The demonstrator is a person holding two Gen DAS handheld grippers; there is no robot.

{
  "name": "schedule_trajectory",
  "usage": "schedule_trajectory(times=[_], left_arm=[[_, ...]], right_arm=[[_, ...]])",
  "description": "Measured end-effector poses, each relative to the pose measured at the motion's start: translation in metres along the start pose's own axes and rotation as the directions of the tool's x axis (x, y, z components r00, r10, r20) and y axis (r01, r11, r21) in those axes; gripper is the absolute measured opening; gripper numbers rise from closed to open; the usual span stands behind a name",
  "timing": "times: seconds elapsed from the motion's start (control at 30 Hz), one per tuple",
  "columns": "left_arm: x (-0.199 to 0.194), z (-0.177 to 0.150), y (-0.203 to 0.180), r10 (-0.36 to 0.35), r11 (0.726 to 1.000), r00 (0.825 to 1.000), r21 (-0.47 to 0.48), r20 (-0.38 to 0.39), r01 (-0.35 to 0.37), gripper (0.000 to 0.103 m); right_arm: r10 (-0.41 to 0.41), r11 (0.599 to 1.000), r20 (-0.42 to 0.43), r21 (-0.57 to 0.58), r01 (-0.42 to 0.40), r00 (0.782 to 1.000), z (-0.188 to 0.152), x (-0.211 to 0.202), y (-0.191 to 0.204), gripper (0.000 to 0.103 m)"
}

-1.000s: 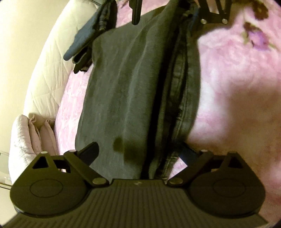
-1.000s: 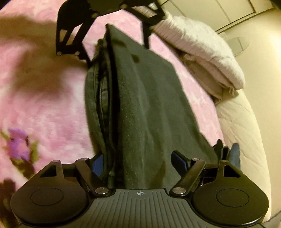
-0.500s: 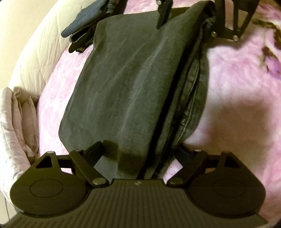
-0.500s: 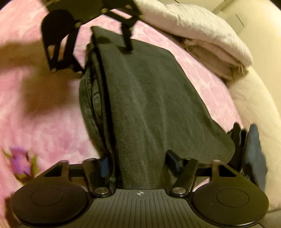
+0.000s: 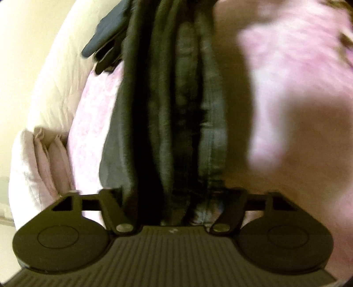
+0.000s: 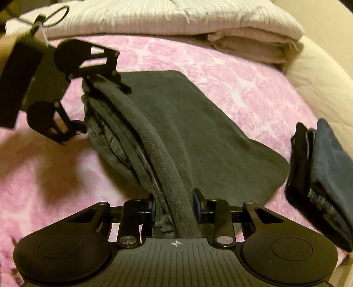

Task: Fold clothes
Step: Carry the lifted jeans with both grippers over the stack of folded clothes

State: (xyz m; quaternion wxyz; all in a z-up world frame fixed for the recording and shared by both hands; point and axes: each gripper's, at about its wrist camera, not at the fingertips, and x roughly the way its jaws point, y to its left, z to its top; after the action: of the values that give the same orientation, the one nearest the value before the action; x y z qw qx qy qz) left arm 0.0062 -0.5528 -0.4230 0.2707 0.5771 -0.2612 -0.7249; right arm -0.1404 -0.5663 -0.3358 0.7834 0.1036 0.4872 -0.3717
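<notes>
- Jeans, dark grey, lie folded lengthwise on a pink blanket, stretched between the two grippers.
- Right gripper: jaws closing, blue-edged pads pressing either side of a bunched fold of the jeans at the near end; that end is raised off the blanket.
- Left gripper: seen from the right wrist view at the far end of the jeans, jaws closing on the stacked folds there. In its own view the folds fill the gap between the fingers; the picture is blurred.
- One broad flap of the jeans spreads flat on the blanket.
- Folded dark clothes lie beside the jeans, apart from them.
- White bedding is piled at the blanket's far edge.
</notes>
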Motion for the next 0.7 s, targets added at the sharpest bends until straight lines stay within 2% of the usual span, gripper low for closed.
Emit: schedule_trajectory(times=[0.07, 0.13, 0.2, 0.27, 0.3, 0.33, 0.37, 0.43, 0.47, 0.57, 0.6, 0.63, 0.7], left_arm=[[0.001, 0.002, 0.010, -0.028, 0.999, 1.000, -0.031, -0.004, 0.028, 0.044], [-0.004, -0.002, 0.018, -0.064, 0.995, 0.998, -0.071, 0.003, 0.064, 0.041], [-0.007, -0.006, 0.023, -0.089, 0.992, 0.996, -0.094, 0.016, 0.090, 0.040], [-0.007, -0.006, 0.029, -0.112, 0.986, 0.993, -0.121, 0.023, 0.114, 0.040], [-0.008, -0.006, 0.030, -0.121, 0.984, 0.992, -0.132, 0.025, 0.123, 0.040], [-0.009, -0.007, 0.032, -0.128, 0.981, 0.991, -0.142, 0.026, 0.130, 0.040], [-0.009, -0.007, 0.033, -0.135, 0.979, 0.990, -0.153, 0.026, 0.137, 0.039], [-0.007, -0.009, 0.040, -0.149, 0.972, 0.988, -0.177, 0.032, 0.153, 0.040], [-0.008, -0.009, 0.039, -0.152, 0.972, 0.988, -0.175, 0.033, 0.155, 0.040], [-0.010, -0.006, 0.036, -0.152, 0.977, 0.988, -0.150, 0.028, 0.154, 0.040], [-0.010, -0.006, 0.033, -0.150, 0.979, 0.988, -0.135, 0.023, 0.152, 0.040], [-0.010, -0.005, 0.030, -0.150, 0.981, 0.989, -0.120, 0.017, 0.151, 0.040], [-0.010, -0.001, 0.029, -0.155, 0.982, 0.988, -0.112, 0.002, 0.155, 0.039]], right_arm=[[0.015, 1.000, -0.007, 0.010, -0.015, 1.000, 0.002, -0.002, -0.006, 0.030], [0.025, 1.000, -0.010, 0.018, -0.025, 1.000, 0.002, -0.002, -0.010, 0.032], [-0.003, 1.000, -0.008, -0.010, 0.003, 1.000, -0.005, 0.001, 0.000, 0.036], [-0.042, 0.998, -0.008, -0.049, 0.042, 0.999, -0.012, 0.004, 0.015, 0.044], [-0.072, 0.994, -0.008, -0.079, 0.071, 0.997, -0.017, 0.007, 0.025, 0.054], [-0.111, 0.986, -0.001, -0.123, 0.110, 0.994, -0.022, 0.011, 0.038, 0.059], [-0.147, 0.975, 0.012, -0.168, 0.147, 0.989, -0.027, 0.015, 0.052, 0.060], [-0.236, 0.937, 0.047, -0.255, 0.240, 0.971, -0.038, 0.026, 0.076, 0.072], [-0.281, 0.910, 0.068, -0.297, 0.289, 0.957, -0.043, 0.033, 0.087, 0.072], [-0.334, 0.873, 0.089, -0.346, 0.344, 0.938, -0.051, 0.045, 0.086, 0.067], [-0.346, 0.864, 0.093, -0.356, 0.355, 0.934, -0.053, 0.049, 0.083, 0.047], [-0.357, 0.855, 0.098, -0.367, 0.367, 0.929, -0.056, 0.052, 0.080, 0.040], [-0.340, 0.858, 0.092, -0.378, 0.348, 0.936, -0.056, 0.050, 0.072, 0.034]])
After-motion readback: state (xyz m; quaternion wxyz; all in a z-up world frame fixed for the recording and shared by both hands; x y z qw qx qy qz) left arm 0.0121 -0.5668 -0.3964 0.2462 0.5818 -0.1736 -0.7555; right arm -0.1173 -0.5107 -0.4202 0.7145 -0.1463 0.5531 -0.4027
